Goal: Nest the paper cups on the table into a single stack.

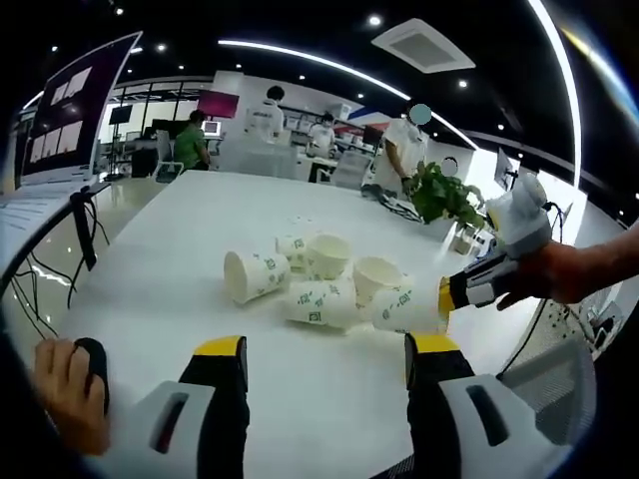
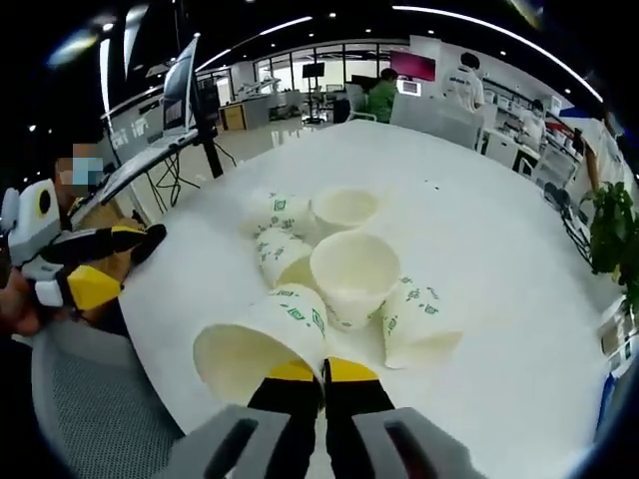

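Note:
Several white paper cups with green print lie clustered on the white table [image 1: 170, 249]. One cup [image 1: 255, 274] lies on its side at the left of the cluster, and another [image 1: 327, 254] stands upright behind it. My right gripper [image 1: 446, 297] reaches in from the right, shut on the wall of a tipped paper cup [image 1: 404, 311]. In the right gripper view the same gripper [image 2: 321, 371] has its jaws pressed together at that cup [image 2: 260, 347], whose mouth faces lower left. A wide upright cup [image 2: 354, 271] stands just beyond it. My left gripper [image 1: 326, 349] hovers open in front of the cluster, holding nothing.
A potted plant [image 1: 442, 195] stands at the table's far right edge. A monitor on a stand [image 1: 70, 110] and cables sit to the left. People work at desks in the background. The left gripper [image 2: 112, 261] shows beyond the table's near-left edge [image 2: 150, 299].

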The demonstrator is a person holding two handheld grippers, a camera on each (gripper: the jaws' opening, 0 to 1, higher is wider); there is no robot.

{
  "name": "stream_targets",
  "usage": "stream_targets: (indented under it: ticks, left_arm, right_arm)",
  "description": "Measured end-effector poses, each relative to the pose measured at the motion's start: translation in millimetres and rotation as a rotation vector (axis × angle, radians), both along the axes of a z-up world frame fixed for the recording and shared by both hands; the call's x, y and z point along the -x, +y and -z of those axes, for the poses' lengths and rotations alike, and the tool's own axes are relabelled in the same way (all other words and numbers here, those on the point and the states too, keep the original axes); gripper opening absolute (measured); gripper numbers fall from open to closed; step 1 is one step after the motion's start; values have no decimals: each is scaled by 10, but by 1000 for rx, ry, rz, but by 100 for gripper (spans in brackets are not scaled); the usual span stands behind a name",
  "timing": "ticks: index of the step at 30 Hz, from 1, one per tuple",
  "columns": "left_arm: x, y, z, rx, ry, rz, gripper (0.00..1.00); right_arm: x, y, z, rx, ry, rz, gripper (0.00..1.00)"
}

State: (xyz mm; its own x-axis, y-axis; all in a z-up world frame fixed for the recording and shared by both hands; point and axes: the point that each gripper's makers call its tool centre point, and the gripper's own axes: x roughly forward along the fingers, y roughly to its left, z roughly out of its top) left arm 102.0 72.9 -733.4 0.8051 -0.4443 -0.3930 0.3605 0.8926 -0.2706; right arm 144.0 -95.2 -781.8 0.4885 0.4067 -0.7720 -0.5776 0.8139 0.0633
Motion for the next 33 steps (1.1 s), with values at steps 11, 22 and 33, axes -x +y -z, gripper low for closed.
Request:
stream_targets:
  ticks: [11,22,33]
  left_arm:
    - [2,0,-24,5,-4,-5,62]
    - [19,-14,-55,5,-7,-3,62]
    - [14,-20,-49,5,-6,-1,62]
  right_arm:
    - [83,19,46,24,153,10,0]
    - [95,111,24,16,255,33,0]
    - [72,110,89,64,358,46,0]
